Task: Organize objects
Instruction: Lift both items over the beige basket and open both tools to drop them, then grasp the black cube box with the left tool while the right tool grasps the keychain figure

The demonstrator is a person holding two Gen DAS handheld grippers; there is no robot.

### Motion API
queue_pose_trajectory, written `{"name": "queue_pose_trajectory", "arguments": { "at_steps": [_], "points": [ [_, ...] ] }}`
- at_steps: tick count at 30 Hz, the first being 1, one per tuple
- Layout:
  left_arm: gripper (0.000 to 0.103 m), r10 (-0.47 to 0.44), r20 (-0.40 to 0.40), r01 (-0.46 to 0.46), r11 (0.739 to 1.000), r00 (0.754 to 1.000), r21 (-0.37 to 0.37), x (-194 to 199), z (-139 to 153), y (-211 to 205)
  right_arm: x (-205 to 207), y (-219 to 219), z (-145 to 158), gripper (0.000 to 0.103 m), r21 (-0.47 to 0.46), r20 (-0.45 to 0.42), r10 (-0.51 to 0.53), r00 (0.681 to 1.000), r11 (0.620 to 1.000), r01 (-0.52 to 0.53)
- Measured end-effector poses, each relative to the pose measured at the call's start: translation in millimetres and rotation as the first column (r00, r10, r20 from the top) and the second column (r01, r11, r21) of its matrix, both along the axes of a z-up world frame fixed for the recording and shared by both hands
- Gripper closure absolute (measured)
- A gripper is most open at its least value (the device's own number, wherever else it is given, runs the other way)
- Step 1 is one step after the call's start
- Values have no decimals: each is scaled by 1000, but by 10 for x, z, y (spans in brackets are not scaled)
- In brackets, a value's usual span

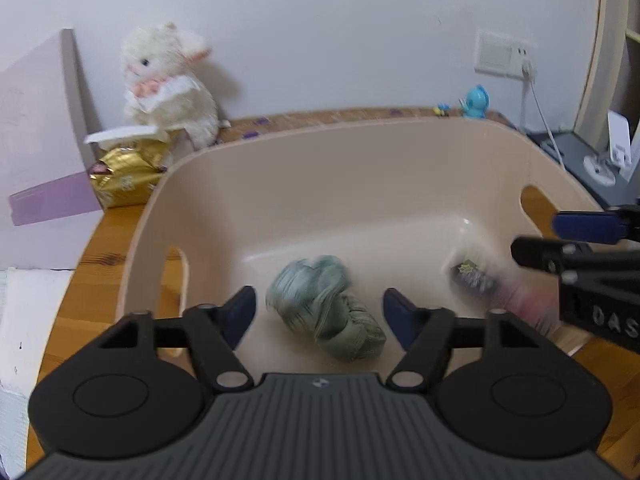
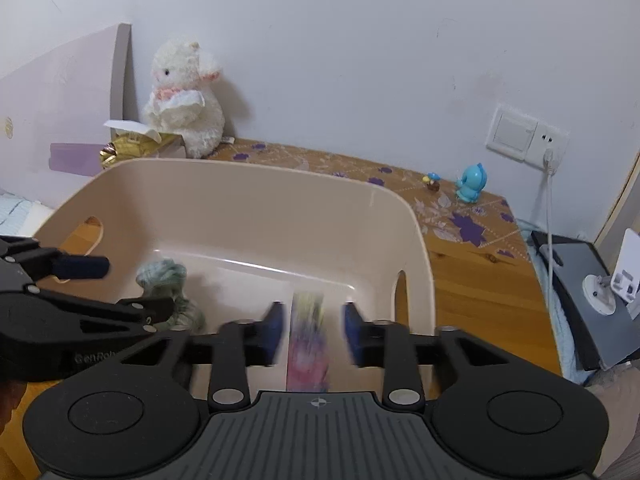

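A beige plastic basket (image 1: 360,148) (image 2: 248,196) stands on the wooden table. In it lies a bundled green cloth (image 1: 326,306) (image 2: 168,292) and a blurred colourful packet (image 1: 492,292) (image 2: 308,344). My left gripper (image 1: 318,312) is open above the basket, its fingers either side of the cloth and apart from it. My right gripper (image 2: 313,330) is open over the basket's right part, with the packet between its fingers, not touching them. The right gripper also shows in the left wrist view (image 1: 560,240), and the left one in the right wrist view (image 2: 120,284).
A white plush lamb (image 1: 168,84) (image 2: 184,100) and a gold foil bag (image 1: 128,172) sit at the back left by a pink board (image 1: 36,140). A blue toy figure (image 1: 476,100) (image 2: 472,182) and a tiny figurine (image 2: 433,182) stand at the back. A wall socket with a cable (image 2: 550,168) and a grey device (image 2: 580,280) are at the right.
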State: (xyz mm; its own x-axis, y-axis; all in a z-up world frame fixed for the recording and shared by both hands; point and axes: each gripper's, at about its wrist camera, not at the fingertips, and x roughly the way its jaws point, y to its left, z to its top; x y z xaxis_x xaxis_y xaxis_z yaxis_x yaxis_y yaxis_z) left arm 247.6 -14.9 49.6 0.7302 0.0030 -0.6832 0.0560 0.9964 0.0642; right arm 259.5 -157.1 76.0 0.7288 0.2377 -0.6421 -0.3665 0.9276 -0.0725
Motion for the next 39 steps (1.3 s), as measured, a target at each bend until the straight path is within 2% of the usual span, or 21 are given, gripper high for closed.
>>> {"name": "queue_pose_trajectory", "arguments": {
  "at_steps": [2,5,6,8,10,16,18,23,32,39],
  "points": [
    [22,11,23,-10,1000,1000,-18,-82,70,28,-123,-39,98,33,13,35,2,999,1000,-2],
    [14,25,68,-24,999,997,-26,-240,189,53,-306,-106,235,23,33,76,3,997,999,-6],
    [13,26,87,-25,1000,996,-18,-316,229,55,-373,-130,265,22,34,85,3,996,999,-6],
    [13,22,111,-23,1000,994,6,-440,297,53,-481,-185,325,10,35,99,1,995,999,-4],
    [13,20,137,-23,999,990,22,-596,360,65,-602,-257,352,6,44,110,-2,994,999,-3],
    [10,19,179,-20,1000,984,4,-1032,455,131,-925,-474,309,0,68,107,-23,994,998,16],
    [6,18,185,-18,1000,983,-2,-1166,443,142,-1030,-529,262,0,65,99,-28,995,998,21],
    [6,9,188,-8,1000,982,-7,-1433,365,136,-1239,-645,108,0,58,67,-44,997,998,40],
    [6,-11,116,13,1000,993,-11,-1677,-29,48,-1445,-828,-335,0,44,-29,-69,997,997,70],
    [6,-40,57,42,999,998,-32,-1739,-345,2,-1490,-848,-608,0,21,-83,-52,995,998,54]
  ]
}}
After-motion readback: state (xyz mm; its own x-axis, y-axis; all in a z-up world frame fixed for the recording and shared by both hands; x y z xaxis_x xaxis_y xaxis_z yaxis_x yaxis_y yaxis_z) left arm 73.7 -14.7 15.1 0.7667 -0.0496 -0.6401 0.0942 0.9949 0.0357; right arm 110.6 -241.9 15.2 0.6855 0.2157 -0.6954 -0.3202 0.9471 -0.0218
